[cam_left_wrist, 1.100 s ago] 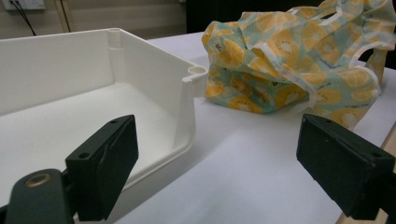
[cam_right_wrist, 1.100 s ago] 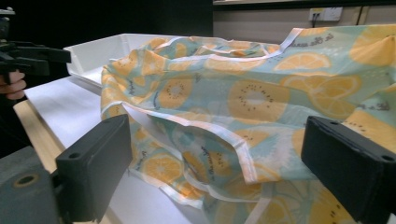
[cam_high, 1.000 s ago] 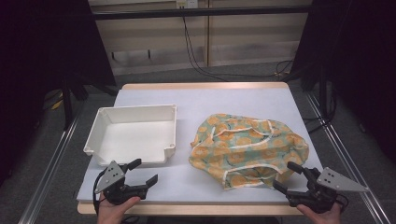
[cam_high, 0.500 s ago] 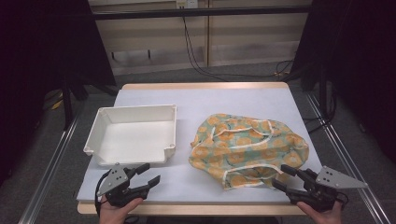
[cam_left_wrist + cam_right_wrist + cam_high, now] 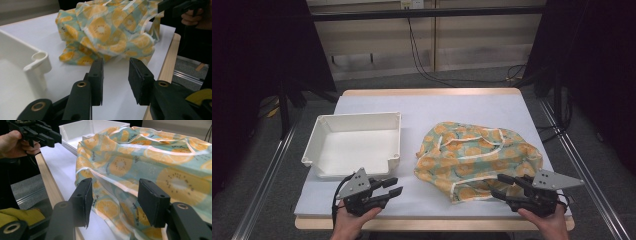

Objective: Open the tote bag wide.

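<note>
table (image 5: 472, 107): white cover, work laid toward the near edge within reach
garment (image 5: 477, 157): crumpled, fruit-printed, ahead of both jaw pairs, likely next to be grasped
tray (image 5: 354, 145): white, bare, beside left jaws, probably the destination
right gripper (image 5: 501, 186): jaws just closing, half-wide, hem ahead, unpinched
left gripper (image 5: 394, 186): jaws just closing, narrow gap, nothing between

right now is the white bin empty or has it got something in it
Empty. The high view shows the white bin with a bare floor inside; the orange-print cloth lies crumpled on the table beside it, not in it.
</note>
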Demonstrator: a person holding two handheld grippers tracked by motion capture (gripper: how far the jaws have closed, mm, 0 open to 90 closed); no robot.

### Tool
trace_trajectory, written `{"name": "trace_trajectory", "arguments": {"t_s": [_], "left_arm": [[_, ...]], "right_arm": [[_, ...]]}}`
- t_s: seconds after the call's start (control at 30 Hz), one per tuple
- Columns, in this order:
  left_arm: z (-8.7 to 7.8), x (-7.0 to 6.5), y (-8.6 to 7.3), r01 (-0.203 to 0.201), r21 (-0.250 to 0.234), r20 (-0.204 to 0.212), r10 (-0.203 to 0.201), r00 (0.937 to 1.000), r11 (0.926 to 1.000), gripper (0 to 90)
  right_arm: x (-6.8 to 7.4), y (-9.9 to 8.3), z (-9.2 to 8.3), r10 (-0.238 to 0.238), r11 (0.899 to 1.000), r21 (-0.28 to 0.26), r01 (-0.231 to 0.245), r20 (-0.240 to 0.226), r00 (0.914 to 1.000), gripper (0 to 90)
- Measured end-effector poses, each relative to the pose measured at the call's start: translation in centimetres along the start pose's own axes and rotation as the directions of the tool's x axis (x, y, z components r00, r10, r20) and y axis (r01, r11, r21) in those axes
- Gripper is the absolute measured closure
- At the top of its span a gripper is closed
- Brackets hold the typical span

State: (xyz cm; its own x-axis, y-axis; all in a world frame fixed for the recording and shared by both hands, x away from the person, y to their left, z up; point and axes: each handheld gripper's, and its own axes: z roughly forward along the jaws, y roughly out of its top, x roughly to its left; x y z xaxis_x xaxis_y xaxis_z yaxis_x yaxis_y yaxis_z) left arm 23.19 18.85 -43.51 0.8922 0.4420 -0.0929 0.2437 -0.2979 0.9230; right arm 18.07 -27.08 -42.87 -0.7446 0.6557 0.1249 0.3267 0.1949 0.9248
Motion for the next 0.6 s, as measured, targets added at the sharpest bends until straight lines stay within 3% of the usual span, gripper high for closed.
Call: {"name": "trace_trajectory", "arguments": {"t_s": [0.17,0.2,0.27,0.4,0.47,0.5,0.6], "left_arm": [[1.8,0.0,1.7,-0.01,0.0,0.039,0.01,0.9992,0.9999,66.2],[2.7,0.0,2.7,-0.016,-0.014,0.065,0.016,0.9977,0.9998,67.2],[3.3,-0.1,3.1,-0.009,-0.026,0.075,0.011,0.9971,0.9996,68.8],[5.5,-0.4,5.2,-0.055,-0.021,0.135,0.057,0.9892,0.9983,72.3],[6.6,-0.4,6.0,-0.074,-0.028,0.145,0.077,0.9865,0.9969,72.8],[7.6,-0.4,6.7,-0.075,-0.032,0.154,0.079,0.9848,0.9966,72.8],[8.8,-0.3,7.4,-0.067,-0.037,0.171,0.072,0.9826,0.9971,70.7]], "right_arm": [[-0.3,0.9,0.9,-0.013,1.0,0.014,0.014,-0.015,0.9998,45.9],[-0.2,1.2,1.3,-0.019,0.999,0.026,0.02,-0.025,0.9995,46.2],[-0.1,1.4,1.6,-0.02,0.999,0.038,0.021,-0.027,0.9994,47.0],[-0.2,1.5,2.6,-0.03,0.998,0.057,0.033,-0.054,0.9981,56.0],[-0.4,1.5,2.8,-0.028,0.998,0.051,0.031,-0.058,0.9979,57.8],[-0.4,1.4,2.8,-0.026,0.998,0.047,0.029,-0.06,0.9978,58.0],[-0.4,1.3,2.9,-0.023,0.999,0.044,0.025,-0.06,0.998,58.0]]}}
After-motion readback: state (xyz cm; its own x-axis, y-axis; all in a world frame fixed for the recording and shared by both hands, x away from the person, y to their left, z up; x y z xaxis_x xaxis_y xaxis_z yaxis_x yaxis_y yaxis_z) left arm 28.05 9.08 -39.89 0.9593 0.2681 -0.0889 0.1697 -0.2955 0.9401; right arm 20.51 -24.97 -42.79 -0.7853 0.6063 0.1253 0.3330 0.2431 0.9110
